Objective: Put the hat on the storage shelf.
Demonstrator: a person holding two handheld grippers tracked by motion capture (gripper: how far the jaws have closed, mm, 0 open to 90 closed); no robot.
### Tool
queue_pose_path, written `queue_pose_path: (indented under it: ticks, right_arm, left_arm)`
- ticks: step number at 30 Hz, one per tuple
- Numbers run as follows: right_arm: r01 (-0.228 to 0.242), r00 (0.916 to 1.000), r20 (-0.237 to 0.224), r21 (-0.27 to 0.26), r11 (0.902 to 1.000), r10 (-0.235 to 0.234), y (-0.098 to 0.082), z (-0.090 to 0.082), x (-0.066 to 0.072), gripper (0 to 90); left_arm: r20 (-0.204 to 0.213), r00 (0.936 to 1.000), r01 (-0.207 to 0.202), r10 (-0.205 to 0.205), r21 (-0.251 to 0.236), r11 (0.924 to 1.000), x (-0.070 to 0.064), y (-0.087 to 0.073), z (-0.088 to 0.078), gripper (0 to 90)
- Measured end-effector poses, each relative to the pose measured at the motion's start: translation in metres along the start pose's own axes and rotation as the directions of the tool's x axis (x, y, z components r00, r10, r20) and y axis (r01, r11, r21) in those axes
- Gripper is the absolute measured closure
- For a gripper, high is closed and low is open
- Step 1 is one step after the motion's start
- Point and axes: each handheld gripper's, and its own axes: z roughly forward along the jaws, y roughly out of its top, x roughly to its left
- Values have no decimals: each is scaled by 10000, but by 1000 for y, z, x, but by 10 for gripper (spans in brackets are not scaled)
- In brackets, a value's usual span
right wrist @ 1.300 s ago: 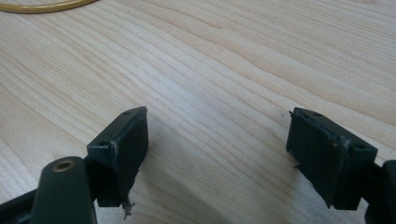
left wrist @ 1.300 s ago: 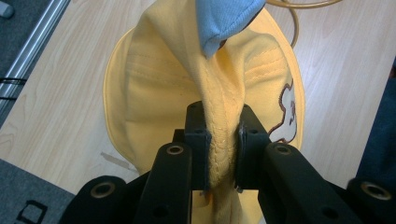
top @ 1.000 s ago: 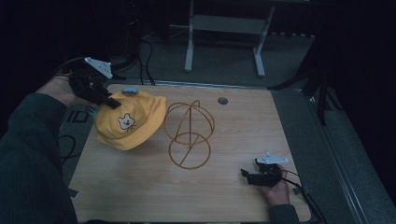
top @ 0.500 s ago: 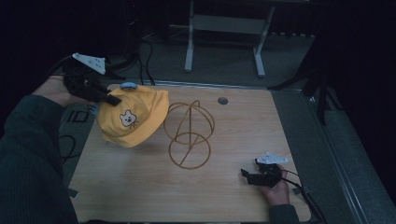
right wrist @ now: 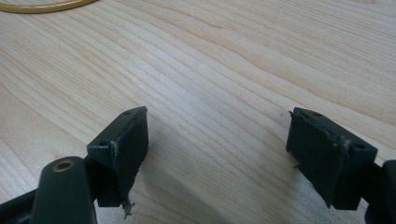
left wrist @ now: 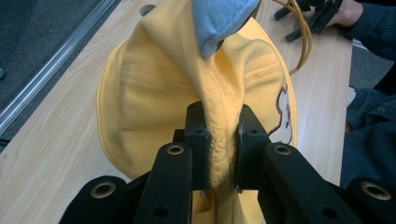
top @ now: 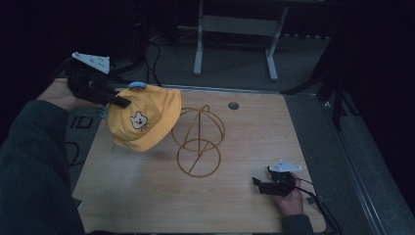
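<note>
- Resting at the near right of the pale wooden tabletop [top: 147, 196], the right gripper [top: 266, 185] lies in the person's hand, its jaws spread wide with bare wood between them in the right gripper view.
- Just beyond it, mid-table, stands a thin golden wire frame of hoops [top: 198, 142], one ring flat on the wood and others rising from it.
- To the left of the frame, the soft yellow fabric hat with a small bear face [top: 142, 122] hangs lifted above the tabletop, its edge near the wire hoops.
- At the far left, the left gripper [top: 120, 102] has its jaws clamped on a fold of the hat's brim; a pale blue fabric piece [left wrist: 219, 18] sits on the hat beyond them.
- A small grey round hole [top: 233, 105] marks the far edge.
</note>
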Motion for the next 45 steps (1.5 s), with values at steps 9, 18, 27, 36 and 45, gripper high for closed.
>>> queue_pose_path:
  ticks: [9, 18, 27, 36, 45]
  right_arm:
    - [0, 10000, -1, 0, 10000, 0, 0, 0, 0, 209]
    - [-4, 10000, 0, 2, 10000, 4, 0, 0, 0, 209]
    - [-1, 10000, -1, 0, 10000, 1, 0, 0, 0, 209]
    - [-1, 10000, 0, 2, 10000, 1, 0, 0, 0, 209]
    - [0, 10000, -1, 5, 10000, 0, 0, 0, 0, 209]
  left_arm:
    - [191, 9997, 180, -175, -295, 9994, 2, 3, 3, 788]
    - [313, 9992, 273, -259, -470, 9985, 1, 8, 4, 788]
    - [443, 9989, 200, -168, -732, 9971, -1, 13, 3, 788]
    - [497, 9988, 71, -28, -853, 9963, -3, 17, 2, 789]
    - [504, 9983, -241, 284, -840, 9962, -8, 28, 2, 788]
